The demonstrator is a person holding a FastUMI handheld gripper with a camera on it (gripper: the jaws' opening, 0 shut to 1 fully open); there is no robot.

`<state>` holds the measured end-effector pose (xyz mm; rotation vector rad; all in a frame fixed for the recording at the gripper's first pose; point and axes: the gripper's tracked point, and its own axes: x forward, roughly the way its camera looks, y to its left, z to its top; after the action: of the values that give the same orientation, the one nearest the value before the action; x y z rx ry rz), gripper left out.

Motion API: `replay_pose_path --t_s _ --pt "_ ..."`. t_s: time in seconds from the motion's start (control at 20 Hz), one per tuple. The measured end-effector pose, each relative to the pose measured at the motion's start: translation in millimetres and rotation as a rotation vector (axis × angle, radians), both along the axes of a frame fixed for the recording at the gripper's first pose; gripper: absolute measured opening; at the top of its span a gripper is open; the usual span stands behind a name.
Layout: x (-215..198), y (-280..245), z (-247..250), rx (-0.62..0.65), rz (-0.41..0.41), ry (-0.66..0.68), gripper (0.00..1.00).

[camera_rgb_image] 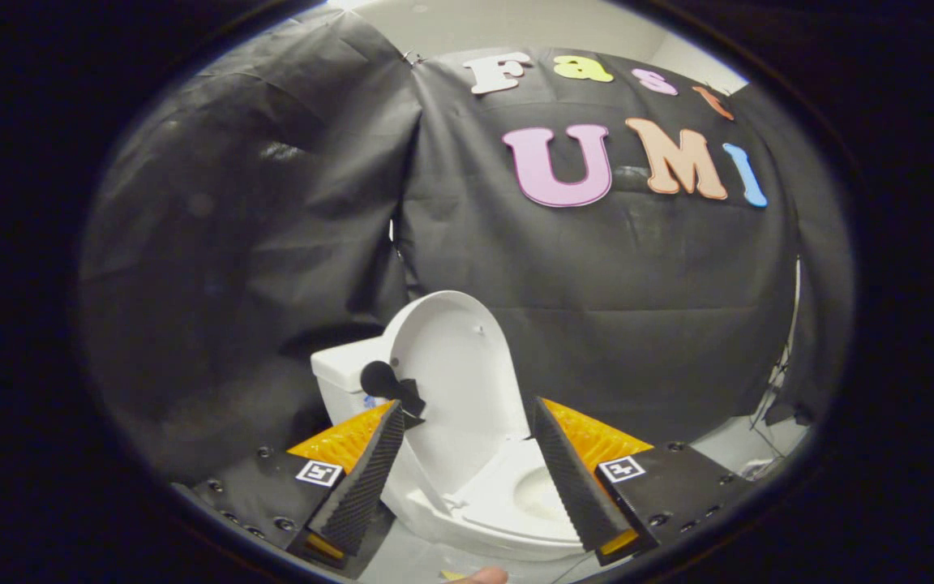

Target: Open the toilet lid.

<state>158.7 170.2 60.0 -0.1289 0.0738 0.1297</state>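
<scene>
The claw [467, 414] is open, its two fingers [362, 487] spread wide apart with nothing pressed between them; both ribbed inner faces are turned toward the gap; a square marker [319, 473] sits on the left finger's mount and a like one on the right. The toilet [483, 503] stands just ahead of the fingers and partly between them; its lid [459, 365] is already raised, standing near upright and leaning back toward the tank [345, 375]; the lid's white underside faces the camera. The seat [507, 487] lies down over the bowl [540, 493], which shows between the fingers, closer to the right one. A dark rounded fitting [386, 381] sits against the lid's left edge, just above the left fingertip; what it is cannot be told. Neither finger touches the lid or seat so far as can be seen; the left fingertip overlaps the lid's lower left edge in the view, contact unclear. A black cloth [272, 243] hangs behind the toilet. A fingertip [479, 576] of a person shows below the toilet, beneath the claw.
</scene>
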Motion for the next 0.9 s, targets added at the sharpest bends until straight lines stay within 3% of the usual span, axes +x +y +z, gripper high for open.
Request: replay_pose_path --t_s 0.4,0.9 --pt "-23.0 -82.3 -15.5 0.031 -0.144 0.014 0.99" --pt "-34.5 -100.9 -34.5 0.086 -0.156 0.035 0.99"
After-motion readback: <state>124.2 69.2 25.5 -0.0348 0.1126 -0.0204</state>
